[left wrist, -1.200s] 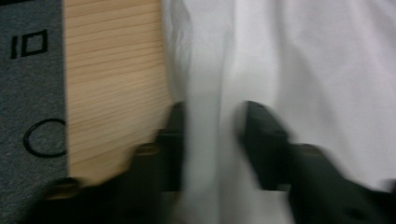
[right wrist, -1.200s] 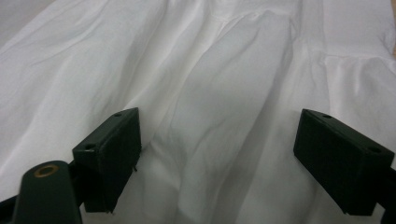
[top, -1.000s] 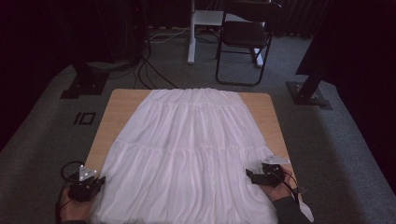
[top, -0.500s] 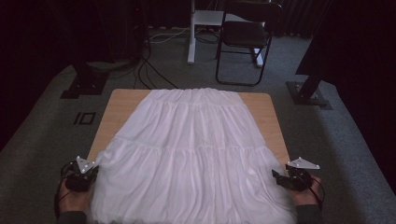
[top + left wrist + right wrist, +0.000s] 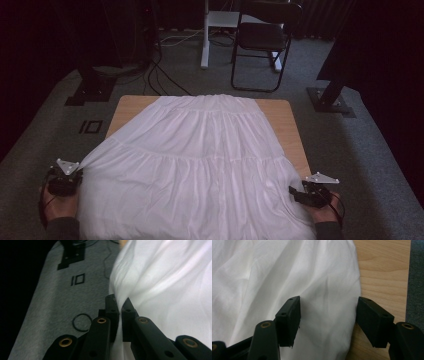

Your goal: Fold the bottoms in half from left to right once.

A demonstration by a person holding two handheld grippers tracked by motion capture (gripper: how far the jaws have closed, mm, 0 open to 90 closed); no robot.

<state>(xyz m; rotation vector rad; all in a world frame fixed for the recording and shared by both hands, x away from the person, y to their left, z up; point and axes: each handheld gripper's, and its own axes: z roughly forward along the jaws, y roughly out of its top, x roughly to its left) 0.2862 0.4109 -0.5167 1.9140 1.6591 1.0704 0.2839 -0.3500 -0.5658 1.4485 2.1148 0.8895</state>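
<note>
Spreading white tiered skirt (image 5: 200, 165) over table (image 5: 287, 125). Left gripper (image 5: 119, 306) clenched on hem corner; right gripper (image 5: 328, 315) released, needed regrasp.

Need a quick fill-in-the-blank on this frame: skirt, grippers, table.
The left gripper is ____ on the skirt.
The right gripper is ____, its fingers astride the skirt's edge.
The skirt lies on a ____ table.
Beyond the table stands a black ____.
Missing: shut; open; wooden; chair
</note>
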